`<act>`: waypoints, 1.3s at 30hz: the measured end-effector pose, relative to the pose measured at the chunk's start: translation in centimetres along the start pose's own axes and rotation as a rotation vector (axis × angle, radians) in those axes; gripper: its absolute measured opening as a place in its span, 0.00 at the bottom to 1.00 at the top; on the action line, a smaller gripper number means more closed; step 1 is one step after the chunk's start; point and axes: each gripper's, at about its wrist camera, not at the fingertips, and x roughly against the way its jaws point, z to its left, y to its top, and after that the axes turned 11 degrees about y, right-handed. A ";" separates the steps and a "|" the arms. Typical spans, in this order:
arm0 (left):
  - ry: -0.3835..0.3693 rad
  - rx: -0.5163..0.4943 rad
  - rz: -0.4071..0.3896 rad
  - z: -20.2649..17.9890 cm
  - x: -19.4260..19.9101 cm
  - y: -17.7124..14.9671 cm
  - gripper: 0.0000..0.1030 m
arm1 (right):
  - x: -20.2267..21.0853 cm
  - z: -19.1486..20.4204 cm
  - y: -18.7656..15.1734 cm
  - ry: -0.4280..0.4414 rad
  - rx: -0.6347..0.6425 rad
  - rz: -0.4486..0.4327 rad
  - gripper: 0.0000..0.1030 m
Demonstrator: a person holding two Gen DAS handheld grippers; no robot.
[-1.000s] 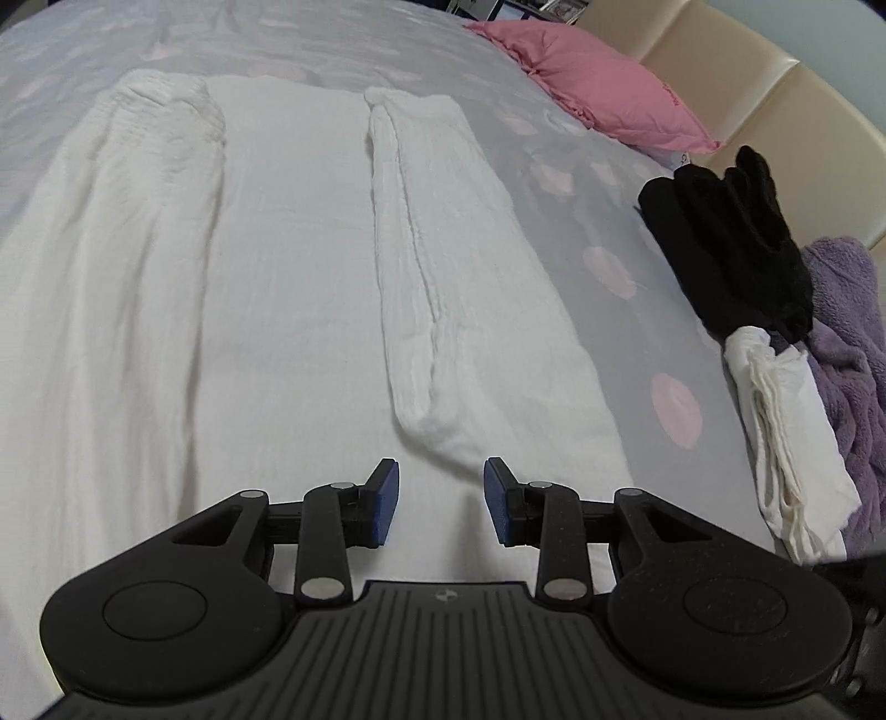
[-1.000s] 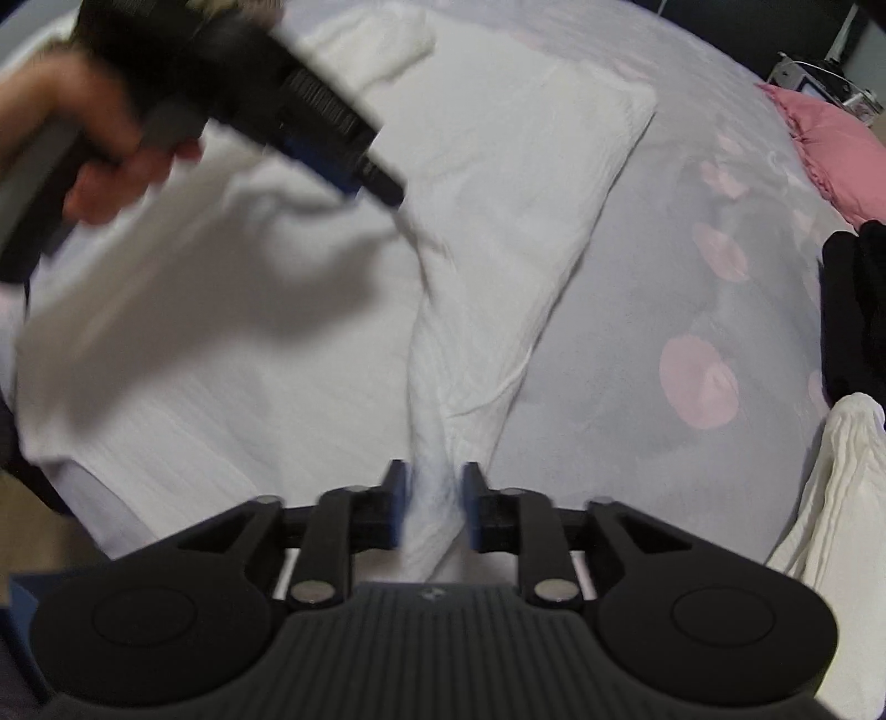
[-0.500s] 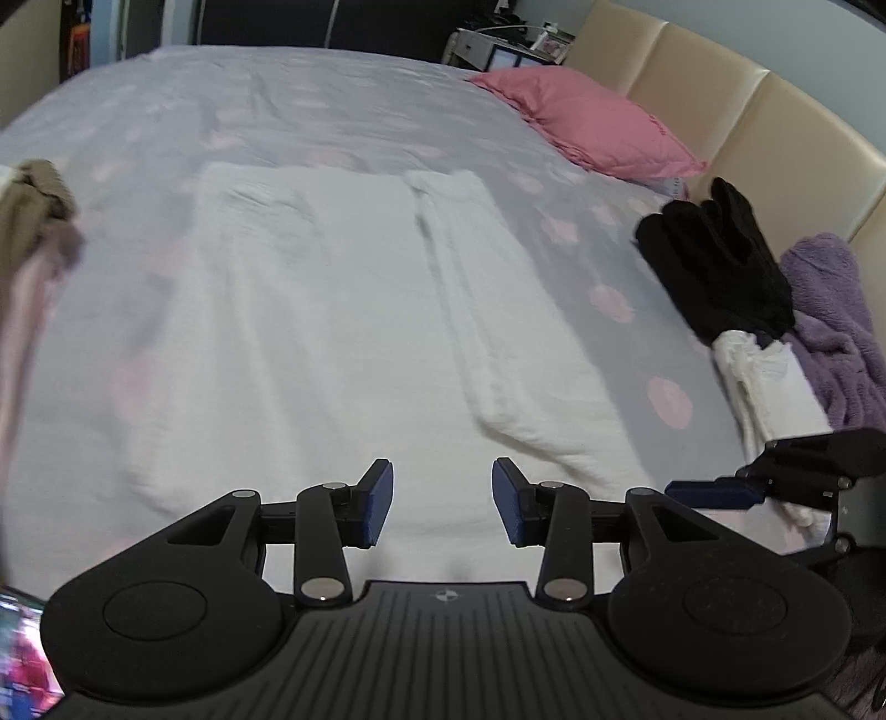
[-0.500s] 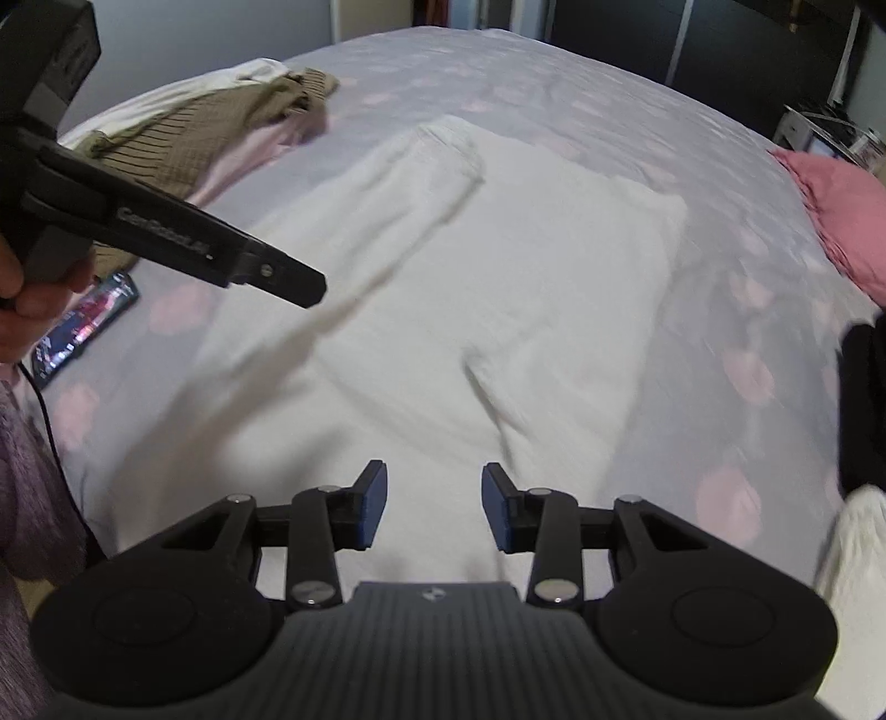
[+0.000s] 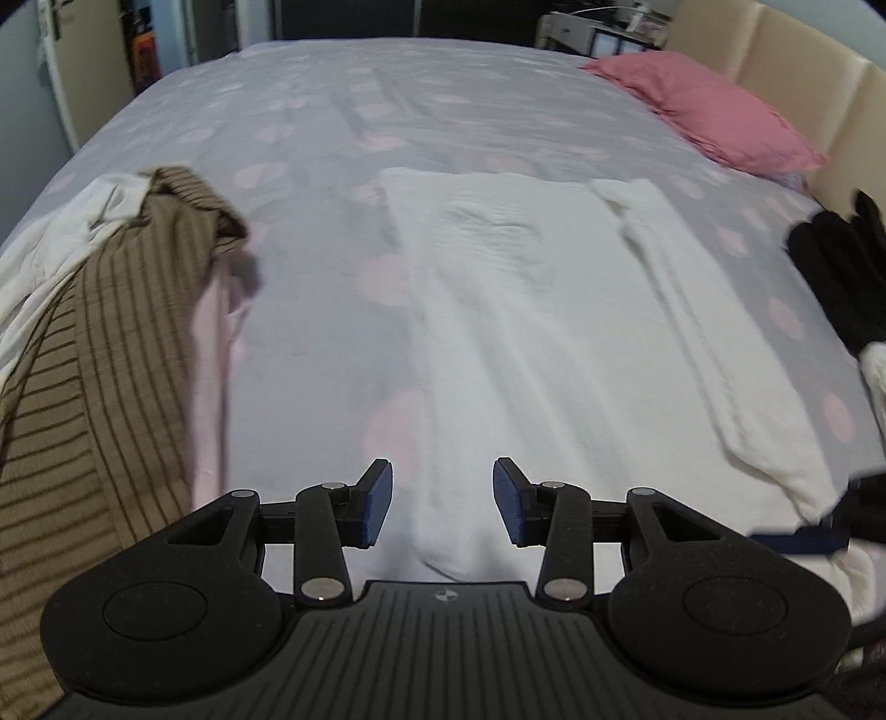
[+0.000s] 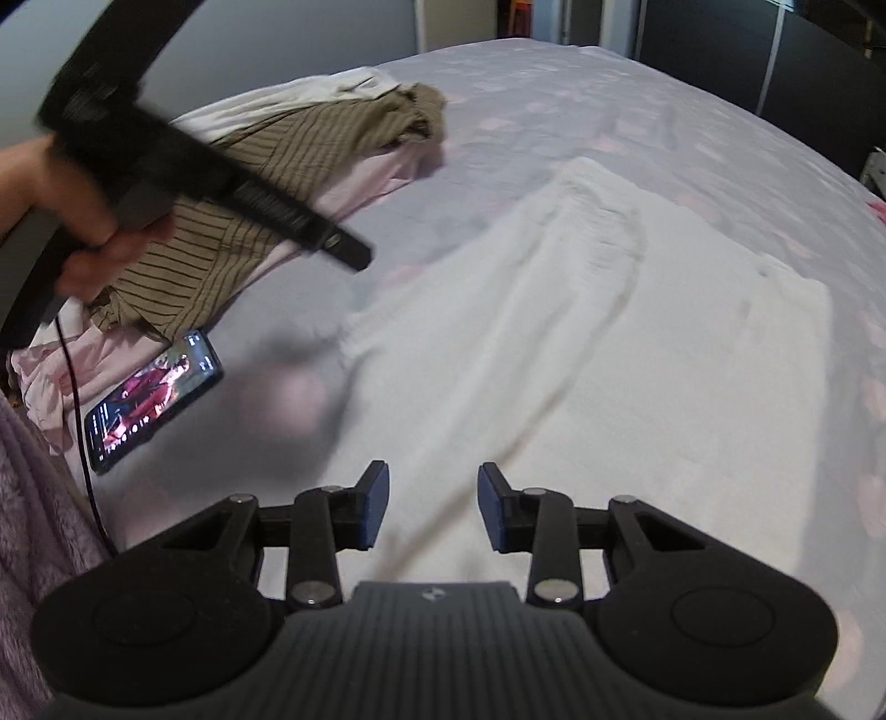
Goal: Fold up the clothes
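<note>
A white garment (image 5: pixel 526 310) lies flat on the grey, pink-dotted bed, both long sides folded in toward its middle. My left gripper (image 5: pixel 443 504) hovers open above the garment's near end, nothing between its blue pads. In the right wrist view the same garment (image 6: pixel 609 360) stretches away, and my right gripper (image 6: pixel 433 509) hangs over its near edge with its jaws closing slightly on nothing. A hand holds the left gripper (image 6: pixel 354 257) at the upper left of that view. The right gripper's tip (image 5: pixel 797 540) shows at the right edge of the left view.
A brown striped garment (image 5: pixel 111 360) lies on a pink and white pile at the left. A lit phone (image 6: pixel 152 401) with a cable rests near the bed's edge. Black clothing (image 5: pixel 841 277), a pink pillow (image 5: pixel 714 116) and a beige headboard (image 5: pixel 775 50) are on the right.
Both grippers have drawn back and risen from the garment, so more of the bed shows. The right gripper, which had the folded cloth edge between its pads, has let it go.
</note>
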 end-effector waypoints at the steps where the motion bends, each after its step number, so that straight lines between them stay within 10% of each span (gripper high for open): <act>1: 0.003 0.002 0.004 0.6 -0.6 0.4 0.37 | -0.8 0.3 0.4 0.004 0.008 0.003 0.37; 18: -0.137 0.058 0.037 5.6 -9.2 6.4 0.43 | -13.6 4.7 5.7 -0.022 0.195 0.013 0.39; 31: -0.284 0.206 -0.049 2.6 -17.4 13.4 0.44 | -14.6 3.1 4.9 0.024 0.124 -0.023 0.39; 39: -0.185 0.169 -0.071 0.8 -20.0 14.0 0.34 | -14.5 2.8 5.1 0.045 0.108 -0.019 0.39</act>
